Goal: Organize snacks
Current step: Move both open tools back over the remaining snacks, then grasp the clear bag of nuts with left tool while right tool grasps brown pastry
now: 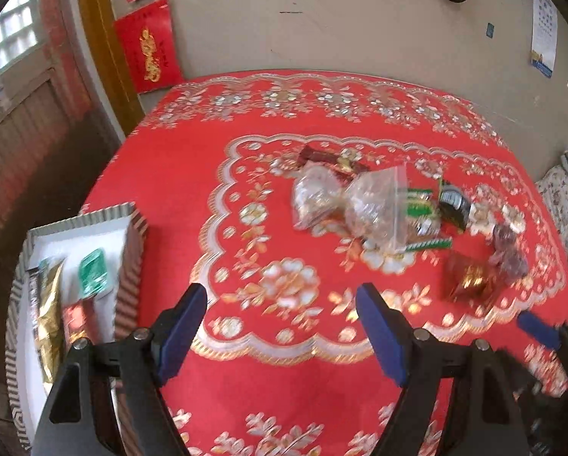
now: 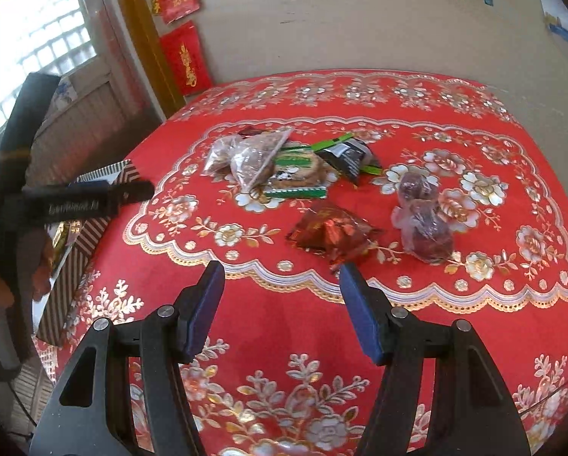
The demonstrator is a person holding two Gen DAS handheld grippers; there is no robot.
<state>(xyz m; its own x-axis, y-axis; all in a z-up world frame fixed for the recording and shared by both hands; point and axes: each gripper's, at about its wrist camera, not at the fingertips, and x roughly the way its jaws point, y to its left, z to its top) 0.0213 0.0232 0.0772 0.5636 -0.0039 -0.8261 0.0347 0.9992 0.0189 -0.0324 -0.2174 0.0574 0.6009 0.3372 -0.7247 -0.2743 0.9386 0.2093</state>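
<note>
A striped gift box [image 1: 130, 250] stands at the table's left edge, holding a gold packet [image 1: 50, 304], a green packet [image 1: 94, 271] and a red one [image 1: 76, 321]. My left gripper [image 1: 280, 302] hovers open and empty over the cloth just right of the box. Ahead lie loose snacks: clear zip bags [image 1: 337, 197], a green-striped packet [image 2: 295, 163], a black packet [image 2: 350, 155], a red foil packet [image 2: 333, 231] and purple wrapped sweets [image 2: 422, 216]. My right gripper [image 2: 282, 279] is open and empty, with its tips just short of the red foil packet.
A red floral tablecloth [image 2: 284, 342] covers the table, which stands against a beige wall. The left gripper's black body [image 2: 86, 201] hangs over the box [image 2: 94, 224] in the right wrist view. A patterned cushion [image 1: 561, 197] sits beyond the table's right edge.
</note>
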